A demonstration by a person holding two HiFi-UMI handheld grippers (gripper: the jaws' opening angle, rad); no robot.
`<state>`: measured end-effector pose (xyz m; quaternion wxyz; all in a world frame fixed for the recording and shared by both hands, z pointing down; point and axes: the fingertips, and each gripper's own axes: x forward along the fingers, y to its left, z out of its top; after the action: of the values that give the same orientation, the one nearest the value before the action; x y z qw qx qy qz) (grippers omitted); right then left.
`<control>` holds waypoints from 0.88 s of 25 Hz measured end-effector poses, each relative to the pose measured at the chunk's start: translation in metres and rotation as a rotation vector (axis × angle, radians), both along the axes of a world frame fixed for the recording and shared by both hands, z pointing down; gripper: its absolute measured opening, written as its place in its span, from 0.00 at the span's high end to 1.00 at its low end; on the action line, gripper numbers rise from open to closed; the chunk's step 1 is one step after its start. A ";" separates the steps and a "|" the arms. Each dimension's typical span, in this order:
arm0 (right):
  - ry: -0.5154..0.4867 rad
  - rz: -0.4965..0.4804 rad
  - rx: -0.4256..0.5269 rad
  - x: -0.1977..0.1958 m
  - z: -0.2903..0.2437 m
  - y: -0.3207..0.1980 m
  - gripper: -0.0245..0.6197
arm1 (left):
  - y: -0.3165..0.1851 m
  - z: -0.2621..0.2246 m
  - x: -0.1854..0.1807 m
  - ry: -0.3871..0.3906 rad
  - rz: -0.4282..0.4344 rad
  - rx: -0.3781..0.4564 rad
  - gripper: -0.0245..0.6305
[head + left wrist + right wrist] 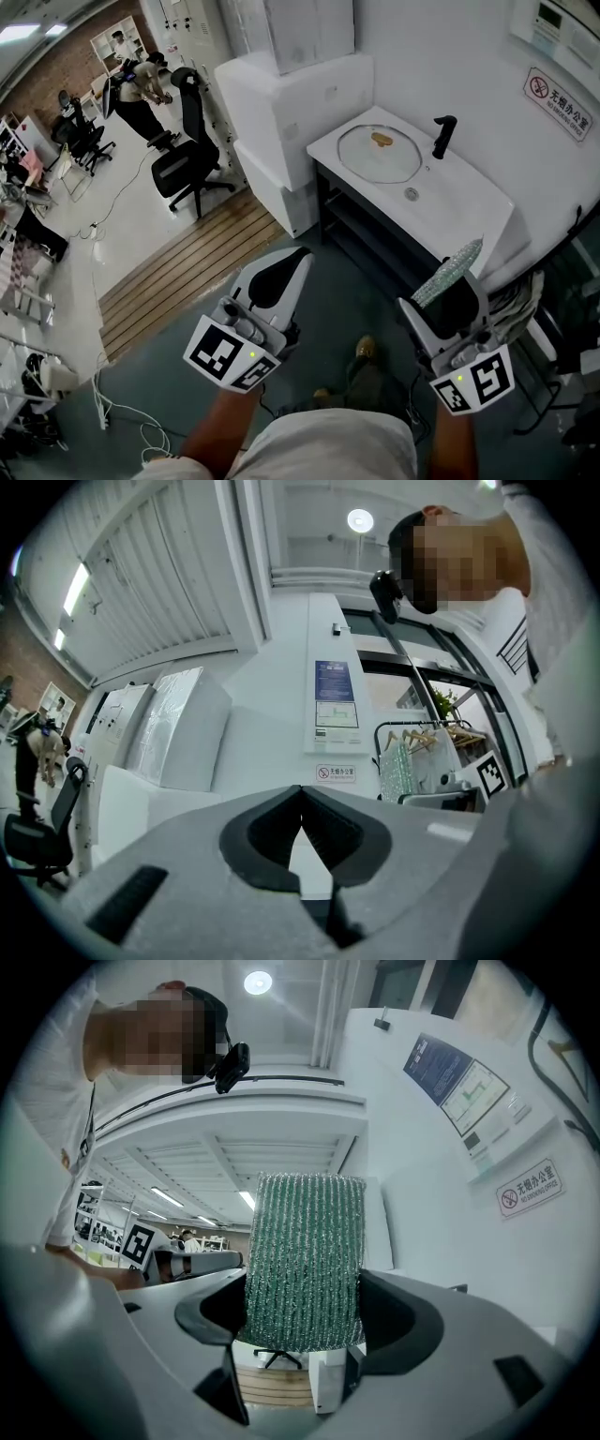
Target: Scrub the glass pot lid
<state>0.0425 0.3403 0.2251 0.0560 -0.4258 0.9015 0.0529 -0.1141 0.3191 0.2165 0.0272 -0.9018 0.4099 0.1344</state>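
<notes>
**Head view and both gripper views: both grippers held well short of the sink, the right one carrying a scourer**

Head view. A white sink unit (450, 211) stands against the wall, with dark open shelves (361, 230) beneath its top. A black tap (442, 136) rises at the back, and a small round metal fitting (411, 194) sits in the top nearer the front. Stacked white boxes (291, 103) stand against the unit's left side. A slatted wooden platform (183, 272) and a black office chair (187, 155) lie further left. A no-smoking sign (558, 103) hangs on the wall to the right.

The glass pot lid (380, 155) lies flat on the sink top, left of the tap, with a brown patch near its far edge.

The left gripper (302, 255) is held above the floor in front of the unit, well apart from the lid. In the left gripper view its jaws (300, 791) meet at the tips with nothing between them.

The right gripper (452, 292) is nearer the unit's front right corner, also well apart from the lid. Its jaws (302, 1312) are clamped on a green ribbed scourer (305, 1255), which stands out past the jaw tips and points up towards the sink top (450, 270).
</notes>
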 end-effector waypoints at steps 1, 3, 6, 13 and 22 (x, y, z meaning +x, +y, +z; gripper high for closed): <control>0.000 -0.002 0.000 -0.001 0.001 -0.006 0.42 | -0.006 0.001 -0.001 0.000 -0.002 -0.001 0.94; -0.001 -0.006 -0.002 -0.002 0.005 -0.020 0.42 | -0.020 0.004 -0.002 -0.001 -0.006 -0.002 0.94; -0.001 -0.017 -0.003 -0.001 0.009 -0.044 0.42 | -0.044 0.008 -0.001 -0.005 -0.015 -0.004 0.94; 0.003 -0.035 0.002 0.017 0.007 -0.117 0.42 | -0.118 0.012 0.016 -0.021 -0.032 -0.016 0.94; -0.006 -0.059 -0.006 0.057 0.008 -0.222 0.42 | -0.225 0.013 0.056 -0.045 -0.064 -0.038 0.94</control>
<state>0.0999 0.1179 0.2334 0.0589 -0.3993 0.9137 0.0471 -0.0577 0.0941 0.2299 0.0236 -0.8915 0.4401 0.1051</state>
